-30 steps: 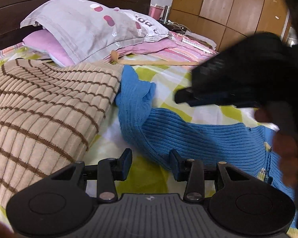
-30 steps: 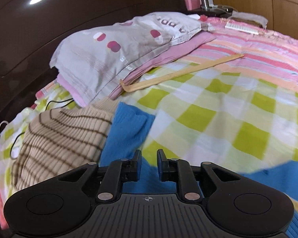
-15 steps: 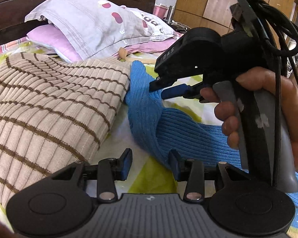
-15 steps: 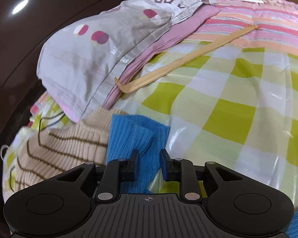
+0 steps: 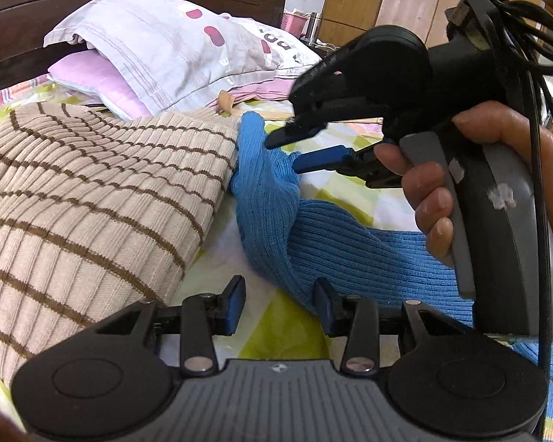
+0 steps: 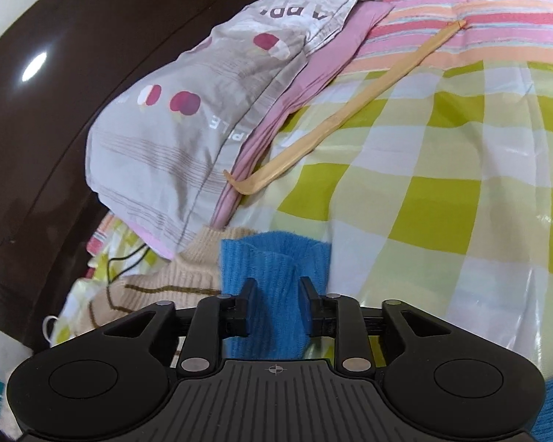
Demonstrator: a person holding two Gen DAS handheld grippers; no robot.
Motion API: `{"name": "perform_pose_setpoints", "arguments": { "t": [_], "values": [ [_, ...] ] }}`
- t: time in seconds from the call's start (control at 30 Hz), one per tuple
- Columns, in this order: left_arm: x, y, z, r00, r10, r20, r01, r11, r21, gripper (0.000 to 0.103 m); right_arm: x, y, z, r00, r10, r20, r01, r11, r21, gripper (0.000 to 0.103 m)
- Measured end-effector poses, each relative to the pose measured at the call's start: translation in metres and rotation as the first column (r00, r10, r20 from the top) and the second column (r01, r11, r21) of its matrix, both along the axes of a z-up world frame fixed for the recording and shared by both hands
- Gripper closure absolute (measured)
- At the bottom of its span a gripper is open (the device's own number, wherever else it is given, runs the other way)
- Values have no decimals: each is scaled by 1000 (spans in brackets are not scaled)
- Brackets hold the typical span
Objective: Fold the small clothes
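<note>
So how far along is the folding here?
Barely started. Nothing looks folded: the blue sweater lies rumpled on the bed, the striped beige sweater beside it. In hand: the open right tool straddles the blue sleeve end. The left tool is open, idle. All folds remain.

Knitted garments: 2 in all.
- 1 blue ribbed sweater point(image 5: 313, 235)
- 1 beige sweater with brown stripes point(image 5: 92, 199)

Pillows: 2, stacked.
- 1 grey with red dots point(image 6: 202, 110)
- 1 pink point(image 5: 92, 77) beneath

Wooden back-scratcher point(image 6: 335, 121): 1.
Checked bed sheet point(image 6: 442, 191): 1.
Striped pink blanket point(image 6: 479, 25): 1.
Tongs: 2 sets.
- left tongs point(image 5: 279, 305)
- right tongs point(image 6: 274, 305)
</note>
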State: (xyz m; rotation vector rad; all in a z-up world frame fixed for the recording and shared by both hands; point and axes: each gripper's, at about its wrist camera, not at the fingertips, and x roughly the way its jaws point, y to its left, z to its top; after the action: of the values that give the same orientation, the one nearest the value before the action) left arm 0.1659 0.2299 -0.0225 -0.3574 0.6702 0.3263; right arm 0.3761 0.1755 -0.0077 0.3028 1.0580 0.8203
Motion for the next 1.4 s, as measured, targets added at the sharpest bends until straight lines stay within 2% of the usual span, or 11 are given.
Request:
{"name": "perform_pose_setpoints", "arguments": {
  "t": [0.17, 0.23, 0.3, 0.37, 0.4, 0.47, 0.7, 1.0, 1.2, 1.4],
  "values": [
    [0, 1, 0, 1000, 7, -2, -7, 1000, 0, 57, -3, 16, -6, 999, 43, 5, -42, 998, -49, 69],
    [0, 3, 0, 1000, 12, 0, -12, 1000, -15, 57, -5, 21, -7, 998, 51, 33, -49, 996, -77, 69],
    [-1, 4, 0, 1000, 13, 3, -13, 1000, -18, 57, -2, 23, -9, 998, 60, 16, -58, 995, -75, 69],
    [-1, 4, 1, 1000, 10, 4, -10, 1000, -14, 57, 2, 23, -11, 998, 58, -5, -58, 996, -72, 75],
    [-1, 3, 1, 1000, 8, 4, -8, 1000, -9, 57, 3, 23, -11, 998, 60, -3, -60, 996, -71, 86],
    [-1, 2, 1, 1000, 5, 4, -5, 1000, -1, 57, 1, 21, -6, 998, 59, 15, -57, 996, -73, 100],
    [-1, 1, 2, 1000, 4, 10, -4, 1000, 1, 57, -3, -2, 23, 996, 28, 88, -26, 1000, -17, 100],
    [-6, -8, 7, 998, -33, 51, 32, 999, 25, 57, -18, -70, 71, 986, -71, 150, 59, 995, 83, 100],
    [-6, -25, 11, 990, -112, 84, 108, 993, 45, 57, -35, -140, 101, 969, -165, 186, 141, 980, 139, 100],
    [-3, -48, 18, 972, -206, 116, 199, 977, 71, 57, -57, -217, 111, 935, -274, 223, 249, 959, 132, 100]
  ]
}}
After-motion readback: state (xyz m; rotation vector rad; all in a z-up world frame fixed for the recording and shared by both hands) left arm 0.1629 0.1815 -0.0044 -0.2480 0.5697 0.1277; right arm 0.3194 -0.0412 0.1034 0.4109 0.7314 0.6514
